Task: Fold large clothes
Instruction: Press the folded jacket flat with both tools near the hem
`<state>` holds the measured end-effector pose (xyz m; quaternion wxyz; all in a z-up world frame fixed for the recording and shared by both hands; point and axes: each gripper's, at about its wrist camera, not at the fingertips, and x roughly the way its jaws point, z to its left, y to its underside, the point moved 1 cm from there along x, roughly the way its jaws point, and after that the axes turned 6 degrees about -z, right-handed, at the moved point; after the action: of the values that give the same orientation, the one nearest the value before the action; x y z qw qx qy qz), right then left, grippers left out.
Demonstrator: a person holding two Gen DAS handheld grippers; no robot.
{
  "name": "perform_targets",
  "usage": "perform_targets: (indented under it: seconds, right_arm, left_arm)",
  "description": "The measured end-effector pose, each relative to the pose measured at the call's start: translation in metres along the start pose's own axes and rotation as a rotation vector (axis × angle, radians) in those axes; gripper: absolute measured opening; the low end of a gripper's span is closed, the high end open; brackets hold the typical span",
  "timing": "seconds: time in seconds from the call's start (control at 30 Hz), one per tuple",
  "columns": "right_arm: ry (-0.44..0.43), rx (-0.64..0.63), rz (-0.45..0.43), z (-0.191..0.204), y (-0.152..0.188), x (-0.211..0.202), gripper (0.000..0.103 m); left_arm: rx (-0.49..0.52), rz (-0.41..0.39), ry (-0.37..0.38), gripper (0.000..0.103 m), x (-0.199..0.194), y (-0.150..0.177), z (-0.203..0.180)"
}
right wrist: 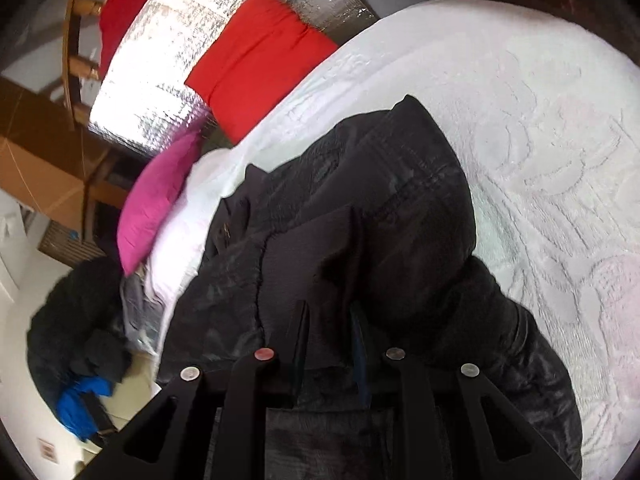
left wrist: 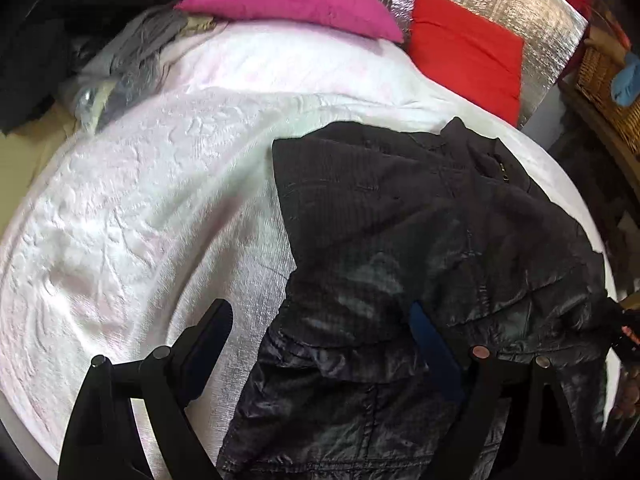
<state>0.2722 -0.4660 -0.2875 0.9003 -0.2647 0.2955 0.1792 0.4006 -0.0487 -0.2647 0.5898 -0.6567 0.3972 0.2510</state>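
A black quilted jacket (left wrist: 400, 220) lies spread on the white bedspread (left wrist: 140, 200), collar toward the pillows. My left gripper (left wrist: 320, 320) hovers over the jacket's lower part, open wide. Its left finger (left wrist: 216, 320) is over the bedspread and its right finger (left wrist: 424, 320) over the jacket, neither pressing cloth. In the right wrist view the jacket (right wrist: 400, 200) is bunched up in a mound. My right gripper (right wrist: 330, 320) has its jaws close together with a fold of dark fabric pinched between them.
A pink pillow (left wrist: 288, 0) and a red pillow (left wrist: 468, 52) lean on a silver foil headboard (left wrist: 540, 20). Grey clothes (left wrist: 132, 52) lie at the bed's far left. A wicker basket (left wrist: 604, 80) stands to the right. Dark and blue garments (right wrist: 80, 360) are heaped on the floor.
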Motion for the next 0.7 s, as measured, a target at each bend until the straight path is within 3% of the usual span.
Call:
perform_targets:
  seconds: [0.17,0.27,0.3,0.43,0.5,0.53,0.6,0.7]
  right_arm:
    - [-0.047,0.046,-0.002,-0.009,-0.013,-0.001,0.029]
    - [-0.056,0.041,-0.008,-0.010,-0.017,0.001,0.051]
    - [-0.067,0.041,-0.008,-0.011,-0.018,0.002,0.063]
    - [-0.066,0.007,-0.024,-0.007,-0.020,0.007,0.063]
    - [-0.038,-0.055,0.002,0.001,-0.017,0.016,0.058]
    - [-0.018,-0.085,0.008,0.005,-0.015,0.020,0.043]
    - [0.014,-0.153,0.034,0.016,-0.010,0.029,0.023]
    - [0.054,-0.221,0.024,0.031,-0.002,0.029,0.015]
  left_arm:
    - [-0.092,0.090,0.075,0.090,0.020,0.003,0.010]
    - [-0.087,0.073,0.087,0.090,0.019,0.003,0.008]
    - [-0.082,0.061,0.088,0.090,0.017,0.002,0.007]
    - [-0.100,0.033,0.072,0.072,0.014,0.006,0.005]
    - [-0.131,0.027,0.081,0.064,0.014,0.002,0.012]
    - [-0.144,0.024,0.087,0.063,0.014,0.002,0.014]
    - [-0.156,0.018,0.091,0.058,0.013,0.001,0.019]
    - [-0.151,0.011,0.084,0.056,0.011,0.001,0.020]
